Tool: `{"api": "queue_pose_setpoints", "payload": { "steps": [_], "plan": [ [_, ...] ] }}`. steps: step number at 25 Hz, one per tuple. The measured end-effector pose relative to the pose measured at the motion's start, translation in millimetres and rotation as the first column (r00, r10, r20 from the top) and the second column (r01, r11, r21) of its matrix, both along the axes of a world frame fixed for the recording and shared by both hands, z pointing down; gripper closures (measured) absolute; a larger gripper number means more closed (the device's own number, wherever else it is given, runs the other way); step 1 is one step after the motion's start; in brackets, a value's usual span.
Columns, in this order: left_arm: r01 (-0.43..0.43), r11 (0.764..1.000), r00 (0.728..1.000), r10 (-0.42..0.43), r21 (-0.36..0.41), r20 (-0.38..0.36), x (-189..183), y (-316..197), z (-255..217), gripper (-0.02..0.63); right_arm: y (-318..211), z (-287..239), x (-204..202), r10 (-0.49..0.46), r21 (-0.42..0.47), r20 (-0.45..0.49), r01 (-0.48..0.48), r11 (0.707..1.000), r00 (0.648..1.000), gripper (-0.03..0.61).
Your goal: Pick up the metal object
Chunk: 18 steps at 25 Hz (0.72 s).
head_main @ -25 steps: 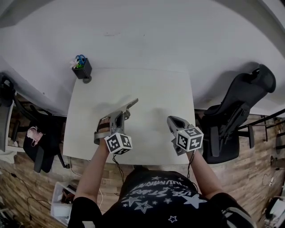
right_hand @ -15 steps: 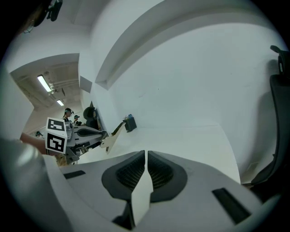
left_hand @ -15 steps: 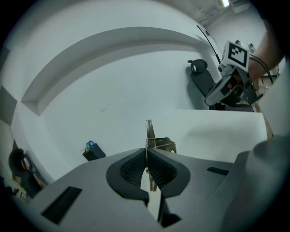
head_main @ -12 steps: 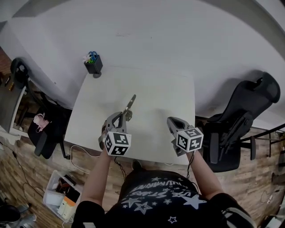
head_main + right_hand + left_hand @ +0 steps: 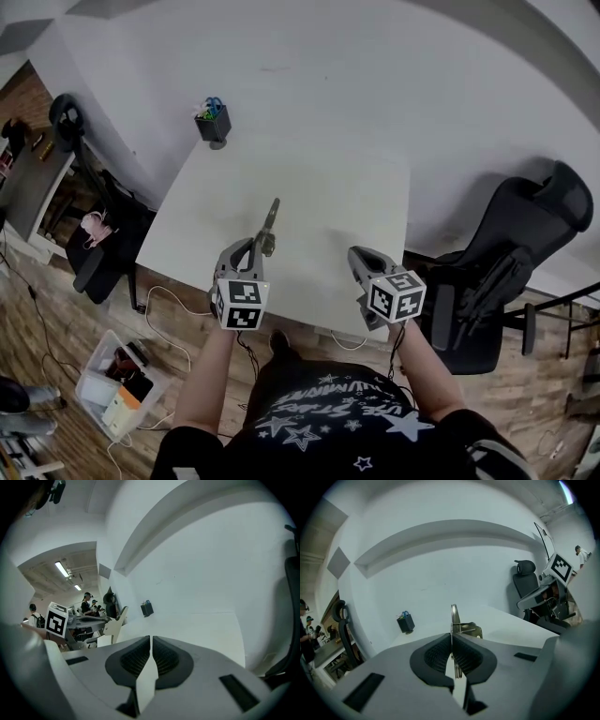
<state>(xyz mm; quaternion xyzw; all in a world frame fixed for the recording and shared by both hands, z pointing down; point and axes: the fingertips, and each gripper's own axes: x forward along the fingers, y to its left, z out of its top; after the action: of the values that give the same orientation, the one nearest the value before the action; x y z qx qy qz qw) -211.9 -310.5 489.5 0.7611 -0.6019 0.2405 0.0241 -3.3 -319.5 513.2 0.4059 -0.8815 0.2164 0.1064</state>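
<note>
- My left claw [image 5: 263, 247] was clenched on the metal object [image 5: 272, 223], its pads pinching the near end of the thin strip edge-on.
- In the left gripper view the metal object [image 5: 454, 616] rose straight out from between my pads [image 5: 440, 654]. A folded bracket plate hung off its right side, just past the tips.
- From the head view the piece pointed away from me, over the middle of the white table [image 5: 347, 187], and it looked clear of the surface.
- My right claw [image 5: 356, 254] was shut on nothing, held over the near right part of the table, well apart from the piece. Its own view showed its pads [image 5: 164, 657] pressed together with only bare tabletop beyond.
- I judged the pick nearly done, with only a steady carry of the piece left.
- The grip sat at one end of a long, thin strip, so most of the weight reached past my tips. The bracket added pull to one side, and I thought the strip might pivot or slide in the pads.
- Doing this well meant a firm clench, a level wrist and no sudden swings.
- The pen holder [image 5: 214, 124] at the far left corner was well out of the way.
</note>
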Motion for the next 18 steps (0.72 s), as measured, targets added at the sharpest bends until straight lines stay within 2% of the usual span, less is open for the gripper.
{"api": "queue_pose_setpoints", "payload": {
  "steps": [3, 11, 18],
  "plan": [
    [0.030, 1.000, 1.000, -0.030, 0.006, -0.008, 9, 24, -2, 0.588, 21, -3, 8, -0.040, 0.015, 0.012, 0.040, 0.999, 0.999, 0.529],
    [0.119, 0.993, 0.992, -0.119, 0.000, -0.046, 38, 96, 2, 0.588, 78, 3, 39, -0.128, 0.017, -0.026, 0.129, 0.992, 0.991, 0.529],
    [0.193, 0.981, 0.978, -0.193, -0.016, -0.082, 51, 156, 11, 0.588, 119, 2, 46, -0.207, 0.025, -0.044, 0.208, 0.978, 0.977, 0.529]
  ]
}}
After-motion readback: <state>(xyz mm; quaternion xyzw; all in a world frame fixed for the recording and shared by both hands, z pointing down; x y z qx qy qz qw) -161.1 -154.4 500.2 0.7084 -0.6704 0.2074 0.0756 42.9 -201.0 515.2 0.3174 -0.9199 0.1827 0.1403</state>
